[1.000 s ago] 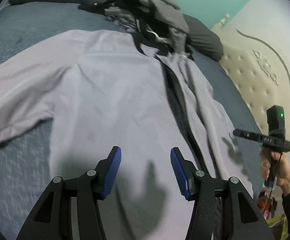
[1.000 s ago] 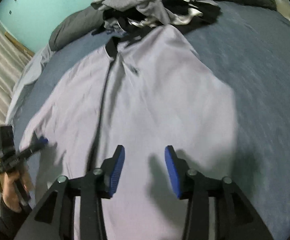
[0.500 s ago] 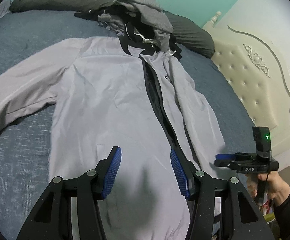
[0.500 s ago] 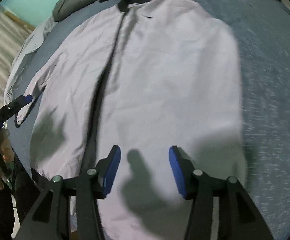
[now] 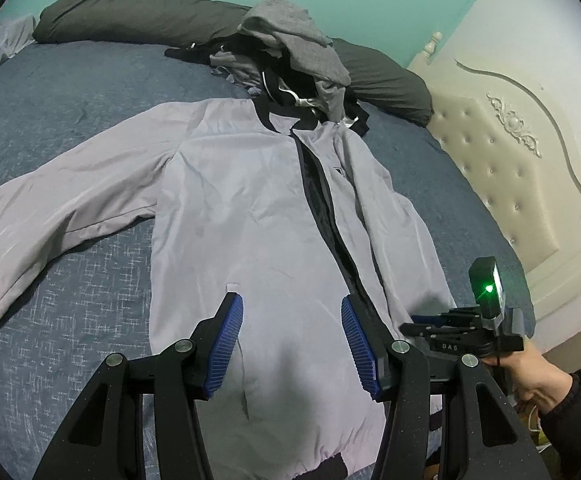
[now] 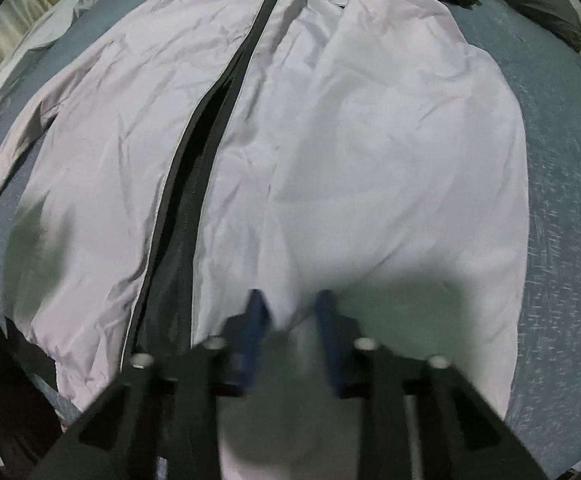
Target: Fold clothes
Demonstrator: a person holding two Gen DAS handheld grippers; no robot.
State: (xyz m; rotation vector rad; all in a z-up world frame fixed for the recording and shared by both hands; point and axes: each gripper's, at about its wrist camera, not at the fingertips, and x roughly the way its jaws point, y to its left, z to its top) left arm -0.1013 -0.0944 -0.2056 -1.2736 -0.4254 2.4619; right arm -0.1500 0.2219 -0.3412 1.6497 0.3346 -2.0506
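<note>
A pale grey zip jacket (image 5: 250, 208) lies front up on the blue bed cover (image 5: 70, 300), its black zipper open down the middle. One sleeve (image 5: 50, 208) stretches out to the left; the other lies along the jacket's right side. My left gripper (image 5: 291, 304) hovers open over the lower front, near the hem, with nothing between its pads. In the right wrist view the jacket (image 6: 350, 140) fills the frame. My right gripper (image 6: 289, 300) is blurred and low over the right front panel by the hem, its jaws narrowed but still apart. That right gripper (image 5: 416, 322) also shows in the left wrist view.
A heap of grey and black clothes (image 5: 290, 40) sits just beyond the collar, with dark pillows (image 5: 130, 12) behind it. A cream tufted headboard (image 5: 530, 160) stands at the right. A person's hand (image 5: 538, 376) in a dark sleeve holds the right gripper off the bed's near edge.
Both grippers pulled back toward the hem, so more of the jacket shows. The right gripper dropped close to the fabric and its jaws narrowed. The left jaws kept their width.
</note>
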